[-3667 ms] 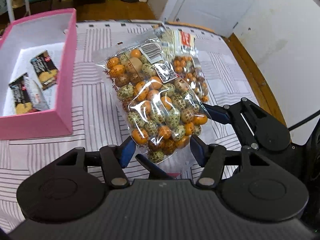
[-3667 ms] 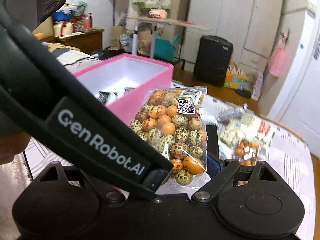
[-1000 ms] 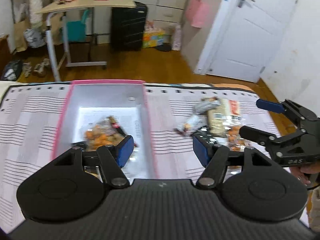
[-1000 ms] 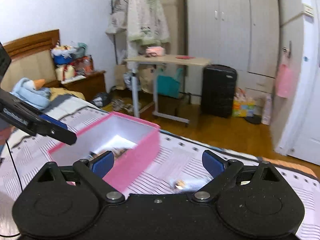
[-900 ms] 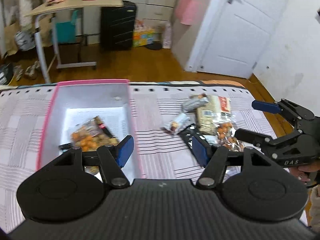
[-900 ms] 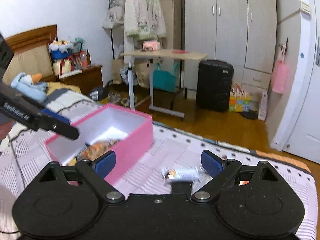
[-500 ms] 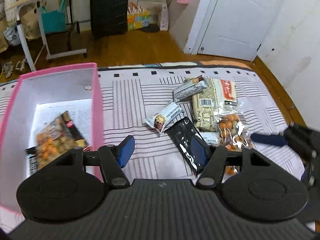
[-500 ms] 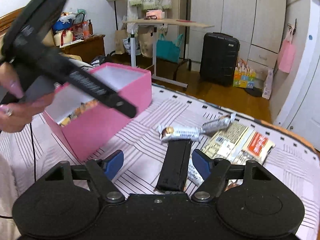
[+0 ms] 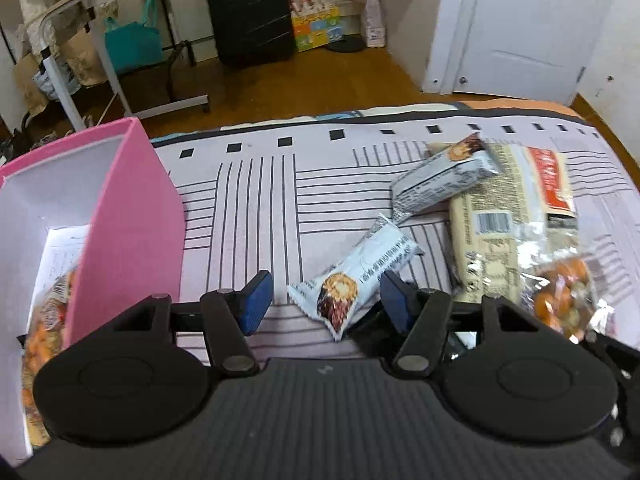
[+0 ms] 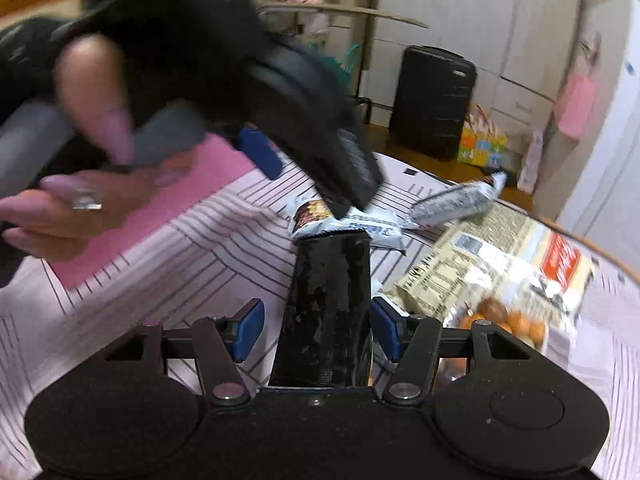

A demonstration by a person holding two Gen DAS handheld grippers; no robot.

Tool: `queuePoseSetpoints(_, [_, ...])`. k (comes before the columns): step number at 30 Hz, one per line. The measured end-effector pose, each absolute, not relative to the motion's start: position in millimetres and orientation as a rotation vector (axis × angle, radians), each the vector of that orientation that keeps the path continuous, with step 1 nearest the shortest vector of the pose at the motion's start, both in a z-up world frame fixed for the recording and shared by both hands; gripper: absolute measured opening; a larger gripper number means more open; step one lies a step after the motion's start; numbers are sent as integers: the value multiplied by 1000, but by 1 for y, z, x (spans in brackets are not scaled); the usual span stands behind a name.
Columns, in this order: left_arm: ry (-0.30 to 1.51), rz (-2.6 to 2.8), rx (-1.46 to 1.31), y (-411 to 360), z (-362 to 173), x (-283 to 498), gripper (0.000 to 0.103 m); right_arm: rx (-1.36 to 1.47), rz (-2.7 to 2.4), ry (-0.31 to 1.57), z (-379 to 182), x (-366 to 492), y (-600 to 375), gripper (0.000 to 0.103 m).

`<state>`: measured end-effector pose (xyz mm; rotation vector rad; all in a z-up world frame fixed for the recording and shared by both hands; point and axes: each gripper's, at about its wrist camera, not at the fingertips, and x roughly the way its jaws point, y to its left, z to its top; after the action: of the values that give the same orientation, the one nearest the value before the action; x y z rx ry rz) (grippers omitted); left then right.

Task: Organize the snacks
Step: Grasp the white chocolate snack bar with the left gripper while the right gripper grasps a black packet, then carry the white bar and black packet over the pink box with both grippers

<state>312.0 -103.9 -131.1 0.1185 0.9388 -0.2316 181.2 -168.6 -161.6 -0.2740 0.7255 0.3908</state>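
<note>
**Both grippers down over the snack pile**

Right gripper (image 10: 316, 330) closing around black packet (image 10: 326, 312), pads not quite touching. Left gripper (image 9: 324, 300) closing, jaws apart, straddling grey bar (image 9: 356, 276). Pink box (image 9: 124, 232) off left, nuts bag (image 9: 564, 296) right

Box (image 9: 132, 216) left — snack bars (image 9: 356, 276) right, on bedspread (image 9: 260, 200).

Both wrist views down on snacks (image 9: 352, 280)

Bare striped cloth (image 9: 256, 208) lies open between pink box (image 9: 132, 216) and snacks — the box wall blocks leftward.
</note>
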Motion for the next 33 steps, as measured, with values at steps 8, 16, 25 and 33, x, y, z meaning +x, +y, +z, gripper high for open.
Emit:
queuePoseSetpoints(8, [937,-261,152,-108,-152,319,57,-455,391,703,-174,171,-152,62])
queuePoseSetpoints(16, [951,-272,123,-101,-165,319,42,-381,429,746,-163,157,-155,56])
queuePoseSetpoints(25, [979,-278,49,-87,-161,312,35,-261,426,807,-171,163,-162,66])
queuePoseSetpoints(33, [974,-275,-24,-75,-158,306,35,-268,372,769,-173,165,-145,54])
